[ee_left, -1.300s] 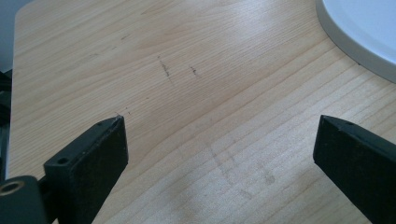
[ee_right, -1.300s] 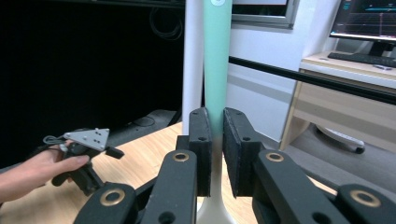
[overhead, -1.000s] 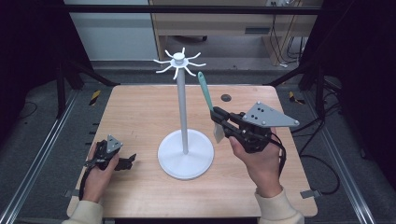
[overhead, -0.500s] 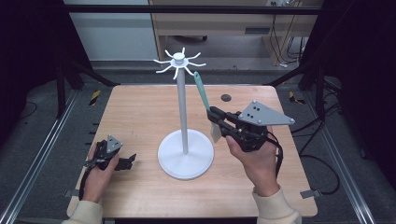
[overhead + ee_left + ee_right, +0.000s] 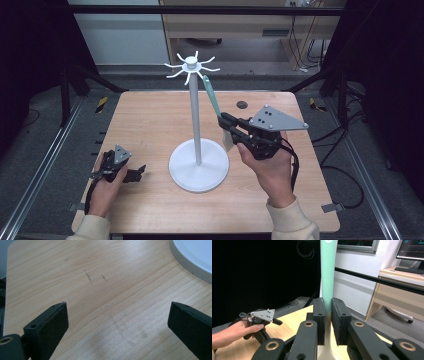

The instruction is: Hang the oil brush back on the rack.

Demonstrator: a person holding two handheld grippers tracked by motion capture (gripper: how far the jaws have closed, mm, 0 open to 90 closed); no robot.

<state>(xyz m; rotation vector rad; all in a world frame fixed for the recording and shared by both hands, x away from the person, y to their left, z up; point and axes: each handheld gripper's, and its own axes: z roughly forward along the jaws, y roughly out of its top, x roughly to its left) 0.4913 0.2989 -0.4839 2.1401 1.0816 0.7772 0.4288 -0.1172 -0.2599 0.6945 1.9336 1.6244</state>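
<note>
Spatula [image 5: 212, 98], green handle, pale blade: clamped in right tongs [image 5: 226, 121], held upright above desk [image 5: 150, 115], handle tip near hooks of white stand [image 5: 195, 122]. Left tongs [image 5: 137, 172]: gaping, holding nothing, resting low on desk left of stand base.

Light wooden bench [image 5: 150, 125] on grey carpet floor [image 5: 45, 130], flanked by metal floor rails [image 5: 42, 165]; black curtains [image 5: 30, 45] at both sides, pale wall [image 5: 120, 35] and wooden desk [image 5: 240, 22] with trailing cables [image 5: 300, 50] behind.
</note>
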